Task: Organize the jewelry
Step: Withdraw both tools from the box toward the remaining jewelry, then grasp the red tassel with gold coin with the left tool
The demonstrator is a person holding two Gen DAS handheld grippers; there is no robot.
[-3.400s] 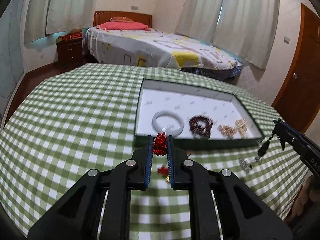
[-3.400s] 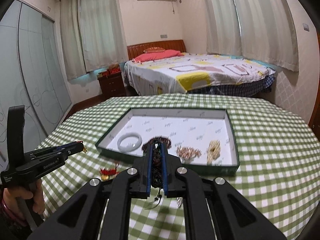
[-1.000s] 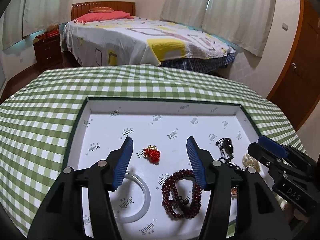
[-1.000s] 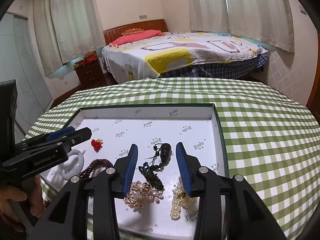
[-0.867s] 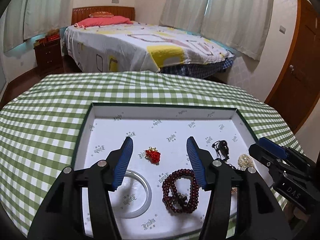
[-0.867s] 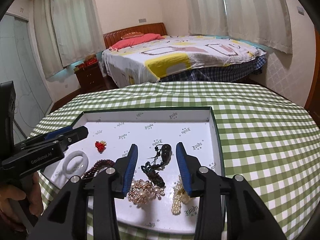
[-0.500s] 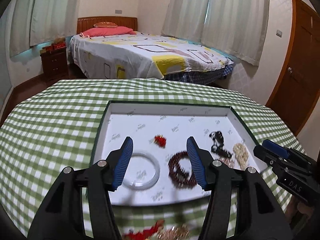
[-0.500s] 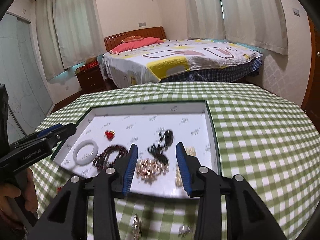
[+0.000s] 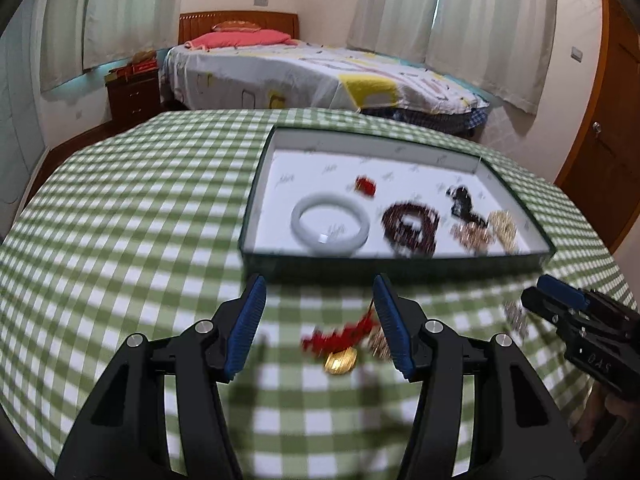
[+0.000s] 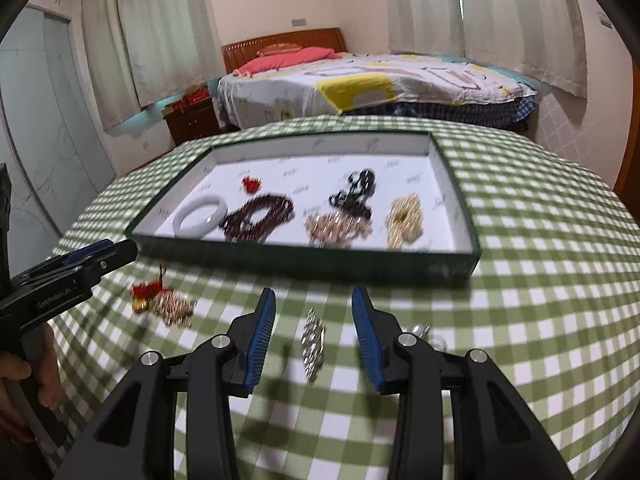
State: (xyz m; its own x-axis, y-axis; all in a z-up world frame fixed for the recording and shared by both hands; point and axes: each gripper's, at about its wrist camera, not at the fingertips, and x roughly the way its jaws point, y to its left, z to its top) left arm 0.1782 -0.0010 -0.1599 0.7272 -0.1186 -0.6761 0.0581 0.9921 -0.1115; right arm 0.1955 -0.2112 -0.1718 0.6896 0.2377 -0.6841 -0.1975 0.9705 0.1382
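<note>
While both grippers gape | red charm (image 9: 340,334) | silver piece (image 10: 313,342) on cloth

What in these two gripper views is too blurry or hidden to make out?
- Left wrist view: red and gold piece on the tablecloth, motion-blurred; its shape is unclear.
- Right wrist view: silver piece, smeared.
- Right wrist view: small shiny item, partly behind a finger of the right hand-held gripper.

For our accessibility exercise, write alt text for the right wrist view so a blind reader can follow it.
The open right gripper hovers over a silver chain piece lying on a green checked tablecloth, just in front of a shallow box holding a white bangle, dark beads and other jewelry. At left, the left gripper is near a red-and-gold charm.
</note>
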